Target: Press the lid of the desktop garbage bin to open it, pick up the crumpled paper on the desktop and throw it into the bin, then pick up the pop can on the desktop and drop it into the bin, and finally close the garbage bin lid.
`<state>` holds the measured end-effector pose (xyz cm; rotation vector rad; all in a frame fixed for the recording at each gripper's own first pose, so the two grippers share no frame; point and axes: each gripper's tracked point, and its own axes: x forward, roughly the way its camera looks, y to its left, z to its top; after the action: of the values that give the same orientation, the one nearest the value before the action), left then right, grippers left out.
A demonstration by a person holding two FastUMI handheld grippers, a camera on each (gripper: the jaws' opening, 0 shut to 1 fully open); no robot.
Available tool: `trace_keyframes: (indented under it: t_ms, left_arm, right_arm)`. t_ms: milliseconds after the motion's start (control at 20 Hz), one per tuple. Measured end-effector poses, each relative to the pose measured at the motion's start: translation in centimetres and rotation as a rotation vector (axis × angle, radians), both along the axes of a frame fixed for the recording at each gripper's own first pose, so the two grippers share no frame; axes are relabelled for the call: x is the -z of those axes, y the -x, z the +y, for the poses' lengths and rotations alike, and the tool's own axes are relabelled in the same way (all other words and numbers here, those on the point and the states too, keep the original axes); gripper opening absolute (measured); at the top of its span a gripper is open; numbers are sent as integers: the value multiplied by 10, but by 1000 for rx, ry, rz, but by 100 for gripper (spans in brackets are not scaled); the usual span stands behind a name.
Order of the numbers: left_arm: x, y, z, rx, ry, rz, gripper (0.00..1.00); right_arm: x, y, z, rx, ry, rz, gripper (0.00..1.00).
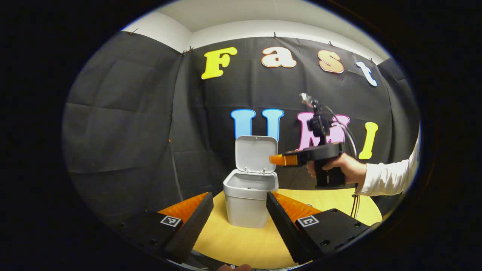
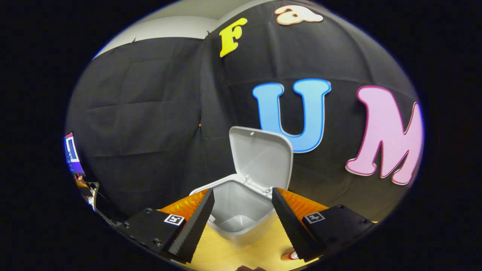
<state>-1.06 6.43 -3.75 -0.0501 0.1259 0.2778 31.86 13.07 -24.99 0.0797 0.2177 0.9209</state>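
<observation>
A grey bin (image 1: 247, 199), lid (image 1: 255, 153) raised, is seen on a round wooden table (image 1: 244, 244) walled by black cloth (image 1: 124, 120); both grippers' fingers are spread, empty.

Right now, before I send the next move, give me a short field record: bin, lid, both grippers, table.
bin: grey bin upright on the round wooden table
lid: lid hinged up at the back, bin open
bin contents: bare floor where the right gripper view looks in
left gripper: left gripper open, empty, low in front of the bin
right gripper: right gripper open, empty, above the bin mouth, held by a hand
</observation>
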Motion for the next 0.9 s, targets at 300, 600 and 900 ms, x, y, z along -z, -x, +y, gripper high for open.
trace_keyframes:
  t_ms: [300,600,900]
  left_arm:
    - [38,-43,-39,136,-1,20,96]
    - [106,-86,-75,258,48,75,96]
    - [184,-139,-124,390,90,180,96]
  right_arm:
    - [-54,-6,-45,126,-98,-79,98]
    - [-93,-7,-95,275,-101,-209,98]
    - [-96,-1,-143,377,-6,-282,96]
